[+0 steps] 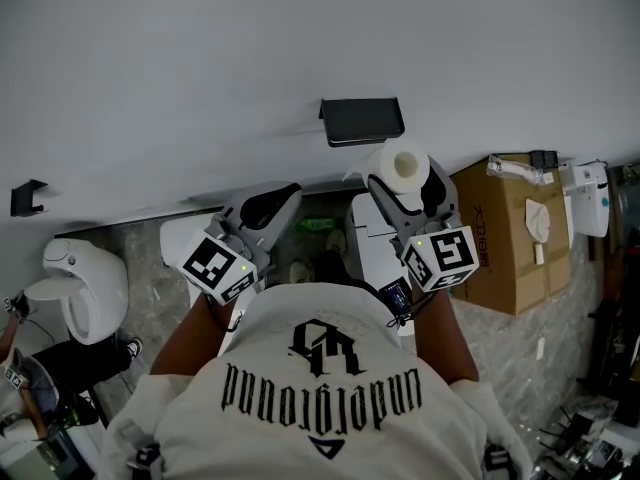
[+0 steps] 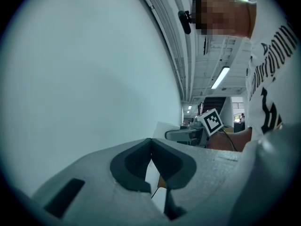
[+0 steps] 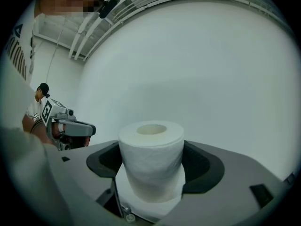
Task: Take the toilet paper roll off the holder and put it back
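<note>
White wall (image 1: pixel 300 38), roll (image 3: pixel 150 161) in R gripper (image 1: pixel 408 180), shirt (image 1: pixel 320 418) "underground"

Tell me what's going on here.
A person stands facing a white wall with a gripper in each hand. The right gripper is clamped on a toilet paper roll, held on end between its jaws. In the head view the roll sits just below the dark holder on the wall, not mounted on it. The left gripper is shut on nothing, held off to the side.
</note>
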Demonstrator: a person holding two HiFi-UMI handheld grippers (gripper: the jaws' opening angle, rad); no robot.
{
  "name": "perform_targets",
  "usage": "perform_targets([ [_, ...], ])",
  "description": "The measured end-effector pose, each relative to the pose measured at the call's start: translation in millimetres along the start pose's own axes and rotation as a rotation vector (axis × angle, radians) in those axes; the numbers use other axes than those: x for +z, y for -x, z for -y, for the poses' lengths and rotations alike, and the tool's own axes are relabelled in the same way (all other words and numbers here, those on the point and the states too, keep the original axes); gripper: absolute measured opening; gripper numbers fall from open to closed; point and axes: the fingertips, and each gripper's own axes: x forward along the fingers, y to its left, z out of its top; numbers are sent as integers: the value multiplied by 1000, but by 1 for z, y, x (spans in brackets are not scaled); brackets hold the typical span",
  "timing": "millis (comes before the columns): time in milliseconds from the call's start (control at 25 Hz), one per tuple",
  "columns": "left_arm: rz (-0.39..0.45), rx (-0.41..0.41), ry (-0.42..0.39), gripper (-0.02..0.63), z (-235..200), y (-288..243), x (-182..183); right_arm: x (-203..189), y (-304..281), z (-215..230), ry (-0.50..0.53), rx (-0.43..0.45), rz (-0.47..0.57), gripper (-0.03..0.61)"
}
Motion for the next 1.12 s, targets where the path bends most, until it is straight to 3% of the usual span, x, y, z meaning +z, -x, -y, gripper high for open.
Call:
perform_targets([
  [1120, -41, 113, 26, 14, -61, -81, -2, -10, -105, 72, -15, 150, -29, 351],
])
